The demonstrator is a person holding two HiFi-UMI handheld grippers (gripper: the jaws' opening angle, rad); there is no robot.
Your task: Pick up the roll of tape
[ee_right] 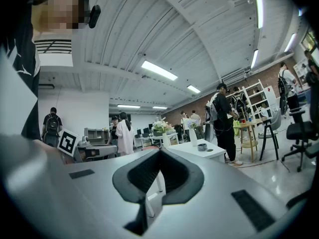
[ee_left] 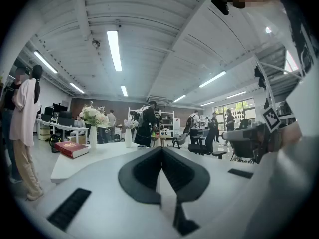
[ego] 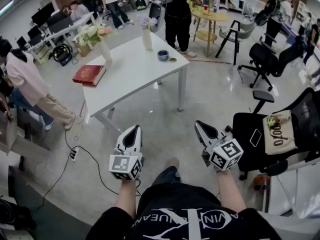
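The roll of tape is a small dark blue ring near the far right corner of the white table. It also shows small in the right gripper view as the tape, and faintly in the left gripper view as the tape. Both grippers hang over the floor in front of the table, close to the person's body and well short of the tape. My left gripper is shut and holds nothing. My right gripper is likewise shut and holds nothing. Both point level toward the table.
On the table lie a red book, two white vases with flowers and a small disc. A black office chair with a bag stands at the right. People stand around the room, and a cable runs on the floor at the left.
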